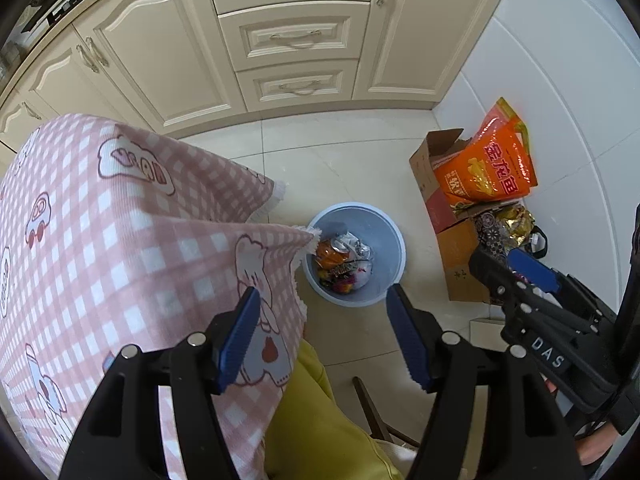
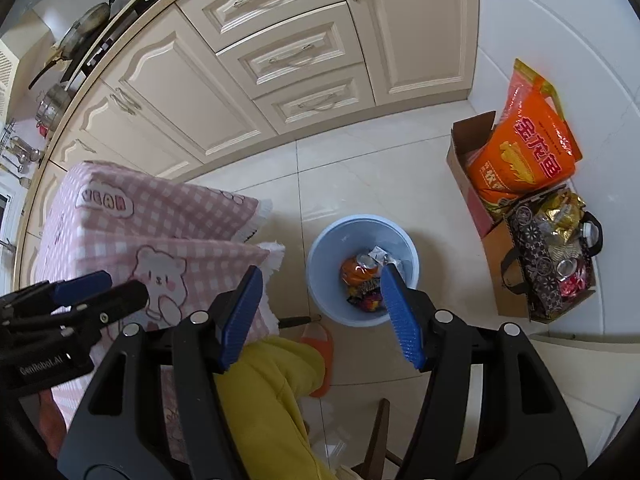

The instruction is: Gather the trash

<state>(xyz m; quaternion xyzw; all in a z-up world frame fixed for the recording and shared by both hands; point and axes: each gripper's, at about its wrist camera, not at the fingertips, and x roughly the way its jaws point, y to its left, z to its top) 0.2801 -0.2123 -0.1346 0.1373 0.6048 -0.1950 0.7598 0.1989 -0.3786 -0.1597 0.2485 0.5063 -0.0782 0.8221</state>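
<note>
Both the left gripper and right gripper gape empty above the trash-filled blue bin on the floor.

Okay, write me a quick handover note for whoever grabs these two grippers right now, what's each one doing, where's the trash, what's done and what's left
Left gripper: open, empty, above the table edge.
Right gripper: open, empty, above the bin.
Blue bin: on the floor beside the table with the pink checked cloth; it already holds an orange can and wrappers.
Done: some trash is in the bin.
Left: the visible part of the cloth shows no trash; check the rest of the table. The patterned bag by the cardboard box holds cans and foil; whether that counts as trash is unclear.
</note>
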